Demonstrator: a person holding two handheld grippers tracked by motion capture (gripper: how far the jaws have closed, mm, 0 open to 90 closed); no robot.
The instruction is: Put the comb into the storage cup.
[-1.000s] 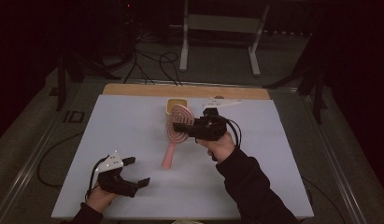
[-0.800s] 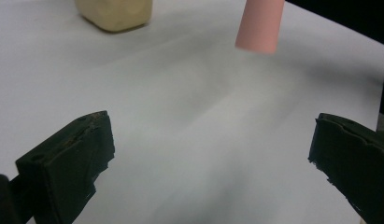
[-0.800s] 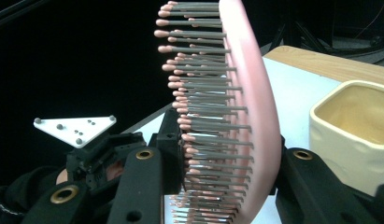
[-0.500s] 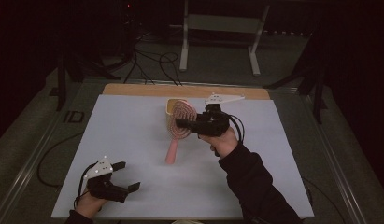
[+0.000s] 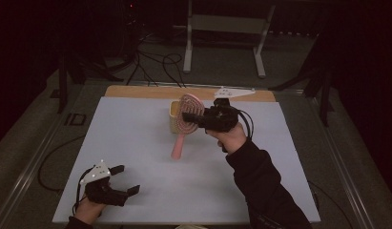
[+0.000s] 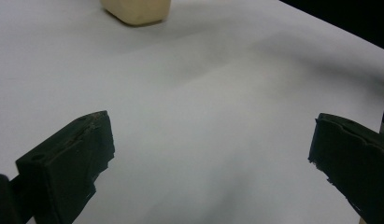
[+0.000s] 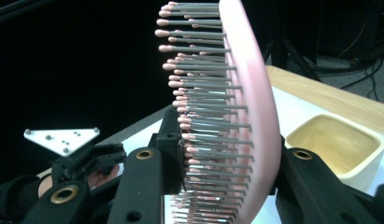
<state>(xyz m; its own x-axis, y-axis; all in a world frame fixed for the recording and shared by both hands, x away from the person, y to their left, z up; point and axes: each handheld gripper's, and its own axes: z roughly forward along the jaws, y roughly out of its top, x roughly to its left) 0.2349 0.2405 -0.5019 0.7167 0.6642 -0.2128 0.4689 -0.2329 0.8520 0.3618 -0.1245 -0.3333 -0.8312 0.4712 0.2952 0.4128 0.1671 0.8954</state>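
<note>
My right gripper [image 5: 190, 117] is shut on the head of a pink hairbrush [image 5: 178, 145] over the middle back of the white table [image 5: 136, 138]. The brush is tilted up, with its handle slanting down toward the table; I cannot tell if the tip touches. In the right gripper view the brush head [image 7: 248, 107] stands on edge between the jaws of my right gripper [image 7: 231, 154], bristles pointing left. A cream square container [image 5: 173, 119] sits just behind the brush. My left gripper [image 5: 127, 179] rests open near the front left corner, with nothing between its widely parted jaws [image 6: 208, 154].
The cream container [image 7: 334, 144] is open-topped and looks empty; it also shows far ahead of the left gripper [image 6: 136, 9]. A wooden strip [image 5: 146, 91] runs along the table's back edge. Cables and a metal stand lie on the floor beyond.
The right gripper has raised the brush head off the table, tilting it up. The left gripper has drawn back toward the front left corner.
</note>
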